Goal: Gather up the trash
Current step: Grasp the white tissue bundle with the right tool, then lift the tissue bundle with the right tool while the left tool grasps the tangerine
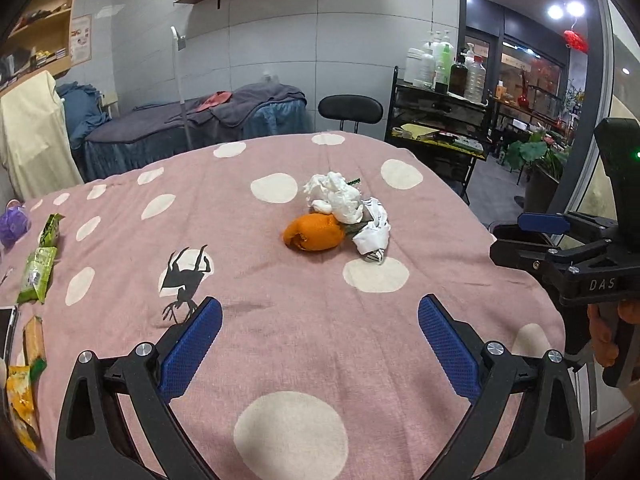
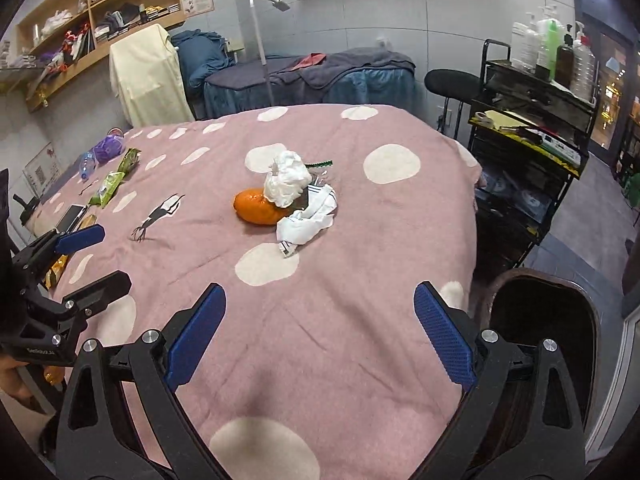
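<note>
A small heap of trash lies mid-table on the pink dotted cloth [image 1: 280,320]: an orange peel [image 1: 314,232] [image 2: 256,207], a crumpled white tissue [image 1: 336,194] [image 2: 287,179] and a crushed white wrapper [image 1: 372,232] [image 2: 310,220]. My left gripper [image 1: 320,320] stands open above the near cloth, short of the heap, nothing between its blue pads. My right gripper [image 2: 320,316] is open too, also short of the heap. Each gripper shows in the other's view, the right gripper [image 1: 520,236] at the right edge and the left gripper [image 2: 100,256] at the left.
Green snack packets [image 1: 38,272] [image 2: 108,186], yellow packets [image 1: 22,404], a phone [image 2: 72,216] and a purple object [image 2: 108,146] lie along the table's left side. A dark bin [image 2: 540,320] stands by the table's right edge. A black trolley [image 2: 532,128] with bottles stands beyond.
</note>
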`<state>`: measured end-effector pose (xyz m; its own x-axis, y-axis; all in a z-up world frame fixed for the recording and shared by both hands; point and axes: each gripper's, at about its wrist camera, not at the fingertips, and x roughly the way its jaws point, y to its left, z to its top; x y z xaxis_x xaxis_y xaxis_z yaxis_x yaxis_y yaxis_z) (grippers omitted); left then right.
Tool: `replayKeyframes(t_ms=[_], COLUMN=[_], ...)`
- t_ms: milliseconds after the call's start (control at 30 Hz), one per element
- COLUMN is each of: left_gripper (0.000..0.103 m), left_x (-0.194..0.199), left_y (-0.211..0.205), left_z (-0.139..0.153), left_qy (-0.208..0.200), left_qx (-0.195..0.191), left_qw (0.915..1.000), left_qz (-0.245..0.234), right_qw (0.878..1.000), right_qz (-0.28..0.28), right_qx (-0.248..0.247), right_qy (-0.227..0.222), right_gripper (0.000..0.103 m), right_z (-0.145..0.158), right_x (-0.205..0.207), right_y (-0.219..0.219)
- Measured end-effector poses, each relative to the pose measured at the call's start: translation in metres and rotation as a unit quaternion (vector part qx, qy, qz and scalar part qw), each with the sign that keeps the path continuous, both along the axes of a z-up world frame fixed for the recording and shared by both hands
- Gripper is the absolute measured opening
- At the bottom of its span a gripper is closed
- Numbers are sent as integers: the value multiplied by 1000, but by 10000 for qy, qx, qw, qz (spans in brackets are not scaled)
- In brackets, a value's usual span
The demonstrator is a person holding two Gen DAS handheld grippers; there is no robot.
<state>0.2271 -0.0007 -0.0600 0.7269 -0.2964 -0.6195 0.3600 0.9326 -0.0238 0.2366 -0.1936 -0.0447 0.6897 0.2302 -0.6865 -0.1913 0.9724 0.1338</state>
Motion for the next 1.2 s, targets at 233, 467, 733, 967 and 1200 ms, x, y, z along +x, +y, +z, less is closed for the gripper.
replayKeyframes(t_ms=[233, 467, 733, 967, 1200], left_gripper=[97, 97, 97, 97, 90], left_x=[29, 61, 94, 129, 161], left_y=[10, 7, -9, -31, -54], left_z=[-12, -20, -28, -36, -52], left_qy=[255, 388, 511, 730, 1102], left_qx=[-41, 167, 462, 624, 1063], left_qw=[9997, 9991, 9967, 9911, 9782], left_qz=[22, -97, -425, -918, -1403], right_qw=[9990, 9969, 9938, 9967, 9976], right_qz=[320, 534, 357, 395, 377], right_qx=[132, -198, -387, 211, 426], right_qy=[274, 552, 975, 677, 385], right_gripper=[94, 73, 34, 28, 28], right_z=[1, -11, -40, -11, 8], right_x=[67, 147, 208, 190, 154], right_y=[27, 70, 82, 63, 38])
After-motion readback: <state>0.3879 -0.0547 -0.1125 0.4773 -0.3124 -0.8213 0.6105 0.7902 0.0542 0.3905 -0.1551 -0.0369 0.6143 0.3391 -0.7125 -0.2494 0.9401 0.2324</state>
